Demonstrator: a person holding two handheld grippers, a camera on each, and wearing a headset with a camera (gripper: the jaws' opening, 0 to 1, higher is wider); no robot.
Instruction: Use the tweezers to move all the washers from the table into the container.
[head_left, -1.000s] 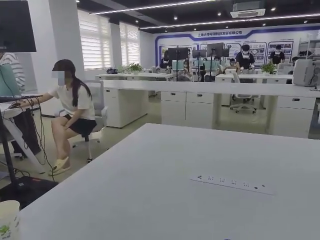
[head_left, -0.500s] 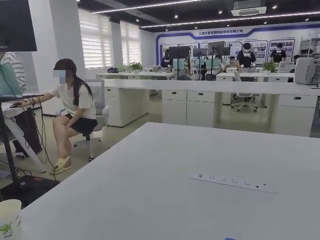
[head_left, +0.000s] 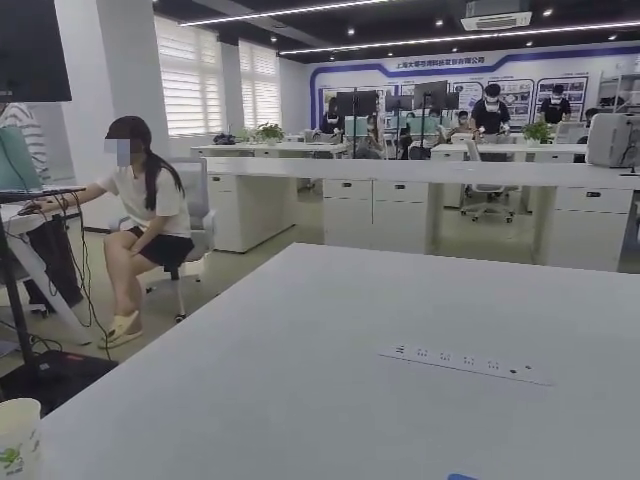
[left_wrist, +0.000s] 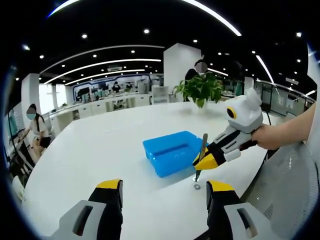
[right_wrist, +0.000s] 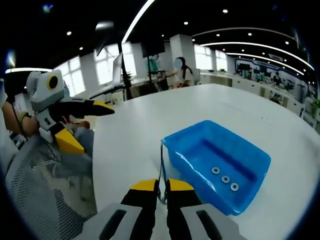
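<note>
Although the camera on the head has shifted a little since the earlier pictures, the white table (head_left: 300, 380) and the white power strip (head_left: 465, 364) on it lie as before. A small blue sliver now shows a bit more at the bottom edge; what it is I cannot tell.

In the left gripper view the thin metal tweezers (left_wrist: 201, 155) stand almost upright, their long axis leaning slightly, with the tips pointing down at the table. Just under the tips lies a small metal washer (left_wrist: 197, 186); whether the tips touch it I cannot tell. The right gripper (left_wrist: 204, 161) has its jaws pressed together on the tweezers and holds them by the upper part.

Just beyond them the blue rectangular plastic container (right_wrist: 220, 165) rests on the table, and three washers (right_wrist: 225, 178) lie in a row on its floor. In the right gripper view the tweezers rise between the jaws toward the container's near corner.

The left gripper (left_wrist: 165, 186) hangs over the table with its jaws spread wide and nothing between them. A grey mesh chair back (left_wrist: 285, 185) is beside the table. In the head view a paper cup (head_left: 18, 435) stands at the table's left corner.
</note>
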